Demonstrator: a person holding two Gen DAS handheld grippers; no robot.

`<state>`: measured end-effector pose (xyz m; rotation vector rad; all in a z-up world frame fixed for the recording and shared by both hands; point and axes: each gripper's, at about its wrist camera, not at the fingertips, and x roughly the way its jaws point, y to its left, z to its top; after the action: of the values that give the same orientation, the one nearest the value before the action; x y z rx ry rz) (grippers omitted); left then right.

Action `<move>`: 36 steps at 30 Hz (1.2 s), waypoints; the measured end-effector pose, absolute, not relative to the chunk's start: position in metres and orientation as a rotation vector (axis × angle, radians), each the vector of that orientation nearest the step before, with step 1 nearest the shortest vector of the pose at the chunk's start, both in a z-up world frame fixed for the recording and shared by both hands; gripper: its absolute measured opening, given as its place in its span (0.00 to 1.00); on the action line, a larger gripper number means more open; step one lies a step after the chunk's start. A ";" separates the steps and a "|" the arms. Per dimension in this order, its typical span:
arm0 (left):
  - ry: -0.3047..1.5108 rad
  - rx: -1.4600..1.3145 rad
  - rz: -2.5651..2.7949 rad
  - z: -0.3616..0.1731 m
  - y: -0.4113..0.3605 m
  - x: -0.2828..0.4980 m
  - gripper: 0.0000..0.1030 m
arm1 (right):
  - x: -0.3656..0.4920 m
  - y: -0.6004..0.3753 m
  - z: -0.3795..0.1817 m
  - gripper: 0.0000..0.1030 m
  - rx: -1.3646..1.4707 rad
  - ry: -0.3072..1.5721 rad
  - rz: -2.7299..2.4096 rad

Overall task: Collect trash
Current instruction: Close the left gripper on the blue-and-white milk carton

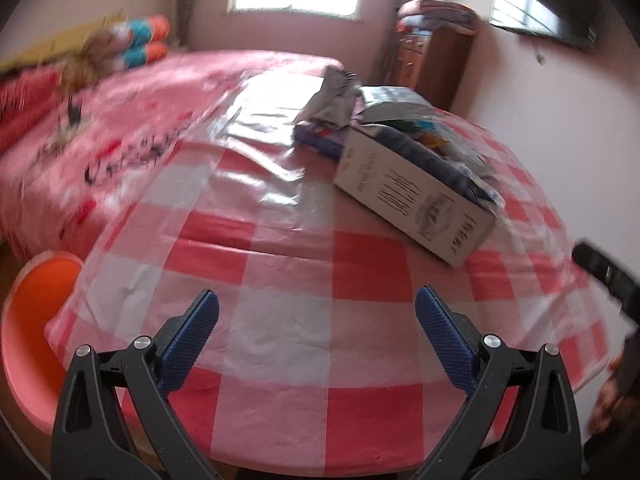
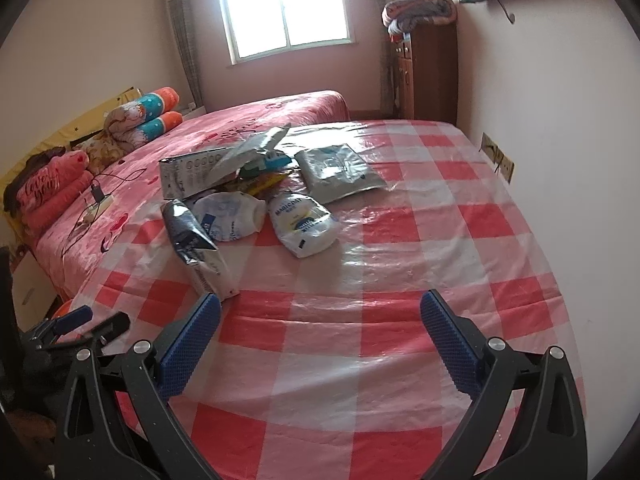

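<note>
— Hovering over the checked tablecloth (image 2: 360, 360), both the left gripper (image 1: 316, 312) and right gripper (image 2: 320, 316) gape wide, holding nothing.

— So collecting hasn't begun?

— Seemingly not. Nearest is the silver pouch (image 2: 198, 244), then the white bag (image 2: 300, 220), a box (image 1: 416, 200) behind. Next move: reach forward and pinch one. Nothing blocks the way; the bed (image 2: 240, 128) lies beyond.

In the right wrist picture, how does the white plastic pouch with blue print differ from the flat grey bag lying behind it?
The white pouch looks puffed and rounded; the grey bag lies flat with only wrinkles. The white pouch is white with blue print, while the grey bag is dull silver-grey. The white pouch lies nearer the camera, the grey bag farther back toward the bed. Both rest on the red-and-white checked cloth, and neither is held.
</note>
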<state>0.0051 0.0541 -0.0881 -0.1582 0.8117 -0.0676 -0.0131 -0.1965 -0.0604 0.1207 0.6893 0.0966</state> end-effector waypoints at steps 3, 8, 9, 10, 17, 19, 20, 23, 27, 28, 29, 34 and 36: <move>0.834 -0.227 -0.088 -0.083 0.061 0.012 0.96 | -0.007 -0.202 -0.063 0.96 0.122 0.699 0.095; 0.911 -0.343 -0.147 -0.077 0.061 0.030 0.96 | 0.012 -0.216 -0.068 0.96 0.172 0.731 0.106; 0.926 -0.362 -0.161 -0.076 0.059 0.034 0.96 | 0.016 -0.217 -0.068 0.96 0.176 0.734 0.111; 0.943 -0.380 -0.173 -0.074 0.056 0.038 0.96 | 0.021 -0.219 -0.069 0.96 0.176 0.736 0.117; 0.966 -0.458 -0.219 -0.061 0.032 0.066 0.96 | 0.053 -0.213 -0.069 0.95 0.146 0.754 0.188; 0.976 -0.467 -0.212 -0.059 0.027 0.078 0.96 | 0.063 -0.210 -0.069 0.95 0.134 0.757 0.210; 0.984 -0.470 -0.203 -0.058 0.024 0.084 0.96 | 0.068 -0.208 -0.069 0.95 0.129 0.757 0.219; 1.004 -0.478 -0.176 -0.061 0.020 0.095 0.96 | 0.081 -0.204 -0.070 0.95 0.118 0.760 0.236; 1.021 -0.448 -0.142 -0.064 0.015 0.107 0.96 | 0.100 -0.203 -0.074 0.95 0.118 0.776 0.253; 1.024 -0.441 -0.129 -0.065 0.014 0.110 0.96 | 0.104 -0.203 -0.075 0.95 0.121 0.782 0.260; 1.025 -0.441 -0.122 -0.066 0.014 0.113 0.96 | 0.109 -0.202 -0.076 0.95 0.118 0.787 0.267; 1.025 -0.383 -0.087 -0.070 0.008 0.124 0.94 | 0.123 -0.199 -0.080 0.95 0.118 0.803 0.287; 1.026 -0.352 -0.075 -0.073 0.004 0.126 0.94 | 0.128 -0.201 -0.084 0.95 0.143 0.818 0.284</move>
<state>0.1259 0.0043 -0.0727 -0.3525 1.0258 -0.0747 0.1277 -0.2009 -0.0836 0.1427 0.8175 0.2839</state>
